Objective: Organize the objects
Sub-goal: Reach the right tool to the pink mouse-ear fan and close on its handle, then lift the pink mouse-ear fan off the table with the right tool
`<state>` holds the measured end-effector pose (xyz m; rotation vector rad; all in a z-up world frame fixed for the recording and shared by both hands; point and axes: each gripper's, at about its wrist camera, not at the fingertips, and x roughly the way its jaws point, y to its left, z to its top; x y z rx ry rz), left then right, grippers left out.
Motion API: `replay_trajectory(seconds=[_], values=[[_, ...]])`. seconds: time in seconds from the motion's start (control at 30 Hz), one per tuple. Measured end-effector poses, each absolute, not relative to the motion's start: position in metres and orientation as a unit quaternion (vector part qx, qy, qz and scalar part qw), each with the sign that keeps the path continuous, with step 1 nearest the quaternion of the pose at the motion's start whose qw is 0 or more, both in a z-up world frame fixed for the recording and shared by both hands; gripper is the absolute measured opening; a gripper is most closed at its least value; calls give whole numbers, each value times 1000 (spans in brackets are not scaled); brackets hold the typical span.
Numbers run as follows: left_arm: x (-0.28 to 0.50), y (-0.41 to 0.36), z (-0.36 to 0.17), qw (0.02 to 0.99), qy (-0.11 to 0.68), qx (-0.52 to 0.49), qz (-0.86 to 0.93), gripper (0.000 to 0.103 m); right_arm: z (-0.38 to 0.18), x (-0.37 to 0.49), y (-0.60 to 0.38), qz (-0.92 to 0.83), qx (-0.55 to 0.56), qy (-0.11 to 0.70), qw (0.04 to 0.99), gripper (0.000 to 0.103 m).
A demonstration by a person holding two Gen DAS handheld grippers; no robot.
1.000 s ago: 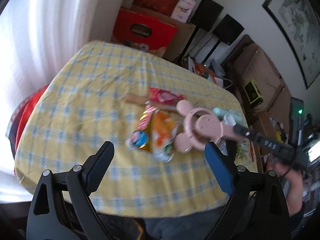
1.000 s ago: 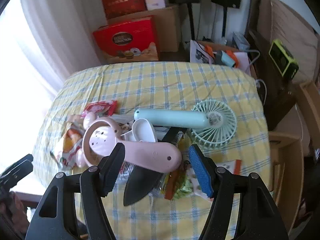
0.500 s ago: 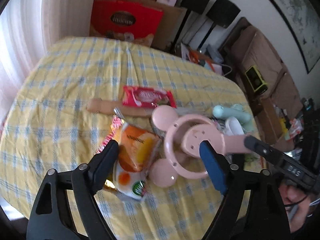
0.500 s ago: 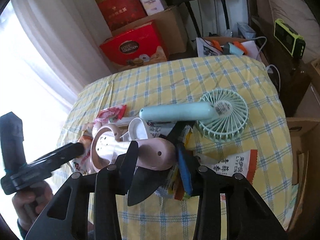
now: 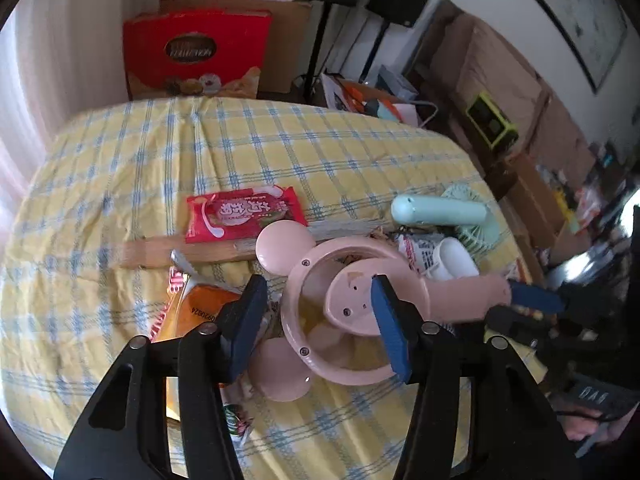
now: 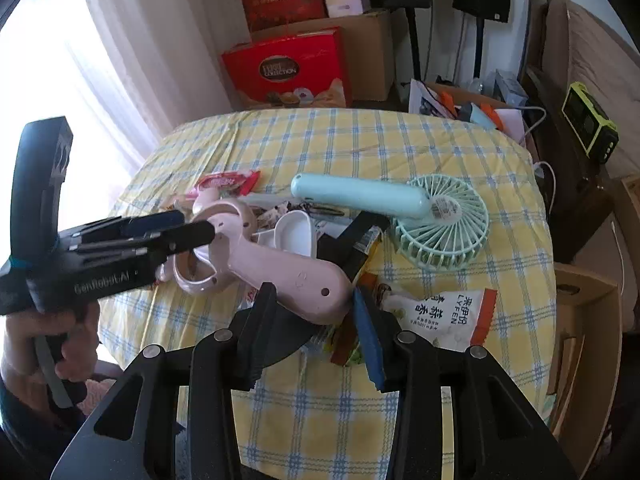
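My right gripper (image 6: 316, 320) has clamped the pink fan (image 5: 352, 308) by its handle above the table's (image 5: 120, 168) six-o'clock clutter, while my left gripper (image 5: 316, 316), jaws just narrowing, straddles its ring unclamped, readying a two-handed lift.

left gripper (image 5: 316, 316): jaws just closing | right gripper (image 6: 316, 320): jaws clamped, angled down

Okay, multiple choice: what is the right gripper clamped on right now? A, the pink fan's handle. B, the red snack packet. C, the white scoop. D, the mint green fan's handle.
A: in the right wrist view the right gripper has its pads pressed on either side of the pink fan at the butt of its handle, while the mint green fan lies untouched farther back on the table.
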<state>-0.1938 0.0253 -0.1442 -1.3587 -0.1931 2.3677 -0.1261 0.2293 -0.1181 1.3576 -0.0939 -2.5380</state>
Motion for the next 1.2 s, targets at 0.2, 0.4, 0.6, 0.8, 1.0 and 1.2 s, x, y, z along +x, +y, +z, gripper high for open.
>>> replay_trajectory(seconds=[0.2, 0.4, 0.6, 0.8, 1.0, 1.2], values=[[-201, -8, -155, 194, -168, -497, 829, 29, -119, -125, 227, -873, 470, -26, 131, 40], [-195, 9, -152, 185, -82, -519, 830, 10, -118, -122, 223, -875, 467, -1, 128, 40], [-189, 14, -156, 203, -57, -547, 810, 11, -113, -114, 214, -876, 452, 77, 146, 40], [-191, 14, -168, 209, -80, -563, 796, 16, -94, -122, 200, -840, 441, 261, 181, 41], [-191, 12, -166, 202, -86, -558, 800, 16, -101, -134, 170, -755, 498, 357, 234, 44], [-191, 14, -167, 197, -91, -552, 805, 12, -123, -131, 149, -708, 467, 468, 249, 60]])
